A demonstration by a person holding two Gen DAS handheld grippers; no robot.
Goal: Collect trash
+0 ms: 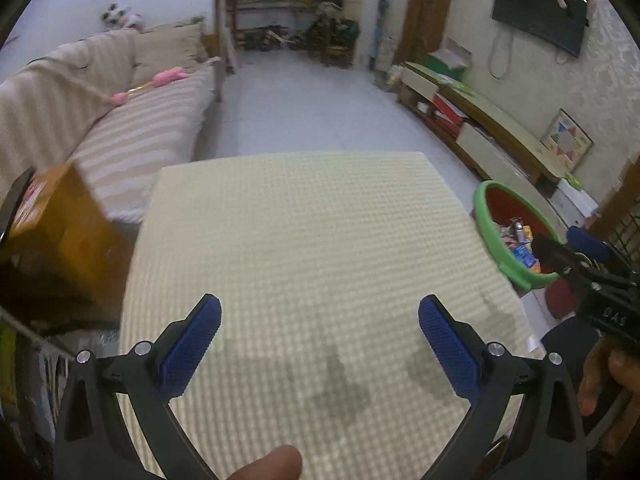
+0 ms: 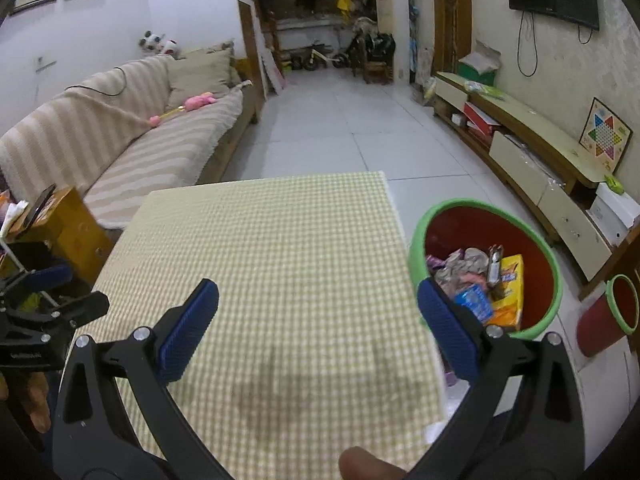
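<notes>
A red bin with a green rim (image 2: pixel 460 205) stands on the floor just right of the table and holds several wrappers and packets (image 2: pixel 478 280). My right gripper (image 2: pixel 317 292) hovers over the table's checked yellow cloth (image 2: pixel 280 232), jaws wide apart with nothing between them; its right finger overlaps the bin's near edge. My left gripper (image 1: pixel 319 308) is open and empty too, above the same cloth (image 1: pixel 304 216). The left wrist view shows the bin (image 1: pixel 486 216) at the table's right edge, with the right gripper (image 1: pixel 566 242) beside it. The left gripper (image 2: pixel 74 290) shows at the right wrist view's left edge.
A striped sofa (image 2: pixel 120 144) with a pink toy runs along the left. A cardboard box (image 2: pixel 74 226) sits by the table's left corner. A low TV cabinet (image 2: pixel 536 160) lines the right wall. A smaller red container with a green rim (image 2: pixel 610 316) lies right of the bin.
</notes>
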